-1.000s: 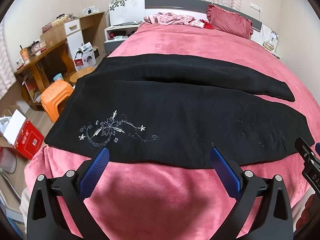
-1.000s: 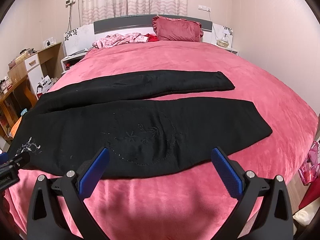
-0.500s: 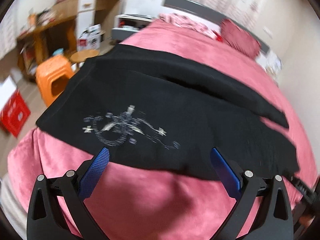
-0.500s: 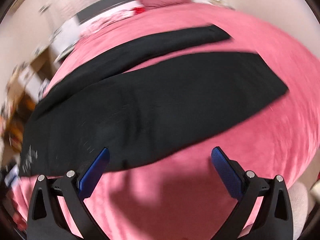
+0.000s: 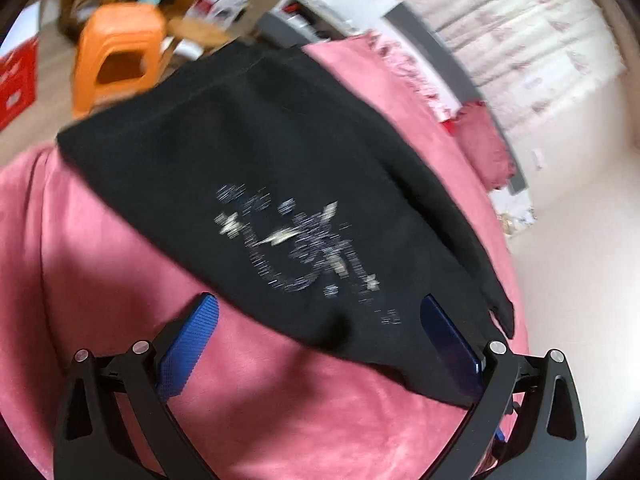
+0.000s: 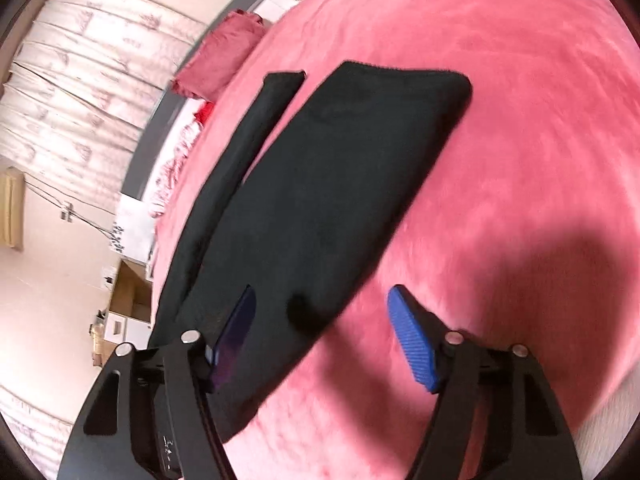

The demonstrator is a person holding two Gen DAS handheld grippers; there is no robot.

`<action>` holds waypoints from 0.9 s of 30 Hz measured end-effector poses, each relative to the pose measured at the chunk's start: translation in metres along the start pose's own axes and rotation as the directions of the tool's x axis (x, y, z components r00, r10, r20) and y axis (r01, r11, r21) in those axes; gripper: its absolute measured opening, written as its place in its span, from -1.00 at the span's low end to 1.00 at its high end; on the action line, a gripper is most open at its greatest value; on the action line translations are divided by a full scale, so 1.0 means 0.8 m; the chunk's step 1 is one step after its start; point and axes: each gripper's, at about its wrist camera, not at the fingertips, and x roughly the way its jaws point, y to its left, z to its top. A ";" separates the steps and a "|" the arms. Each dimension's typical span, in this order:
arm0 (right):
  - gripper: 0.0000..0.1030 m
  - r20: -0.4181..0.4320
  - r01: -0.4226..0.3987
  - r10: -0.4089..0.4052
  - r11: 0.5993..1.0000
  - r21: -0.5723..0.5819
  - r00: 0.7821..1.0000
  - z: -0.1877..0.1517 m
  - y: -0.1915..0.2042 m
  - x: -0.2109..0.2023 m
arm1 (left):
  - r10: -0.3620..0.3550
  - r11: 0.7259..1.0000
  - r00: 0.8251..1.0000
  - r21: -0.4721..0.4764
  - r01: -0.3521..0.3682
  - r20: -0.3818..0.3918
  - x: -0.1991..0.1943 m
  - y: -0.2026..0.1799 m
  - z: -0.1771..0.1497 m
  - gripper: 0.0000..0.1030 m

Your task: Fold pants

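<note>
Black pants [image 5: 280,168] lie spread flat on a pink bed [image 5: 100,280], with a silver flower embroidery [image 5: 304,248] near the waist end. My left gripper [image 5: 316,320] is open and empty, just above the near edge of the pants at that end. In the right wrist view the two legs [image 6: 340,184] stretch away, the near leg wide, the far leg [image 6: 256,128] narrow. My right gripper [image 6: 324,312] is open and empty, straddling the near edge of the near leg. Both views are tilted and blurred.
An orange stool [image 5: 116,52], a red box [image 5: 16,84] and a wooden desk stand on the floor beside the bed. A dark red pillow [image 6: 220,56] and pink clothes lie at the headboard. Pink bedcover [image 6: 520,120] spreads to the right of the pants.
Both grippers have dropped closer to the near edge of the pants and rolled sideways, the left view tilting one way and the right the other. Both stay open.
</note>
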 end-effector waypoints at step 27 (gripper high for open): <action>-0.85 0.064 0.054 -0.049 0.995 -0.080 0.997 0.061 0.012 0.017 | 0.104 0.993 0.993 -0.057 -0.101 0.056 -0.004 0.049 0.063 -0.82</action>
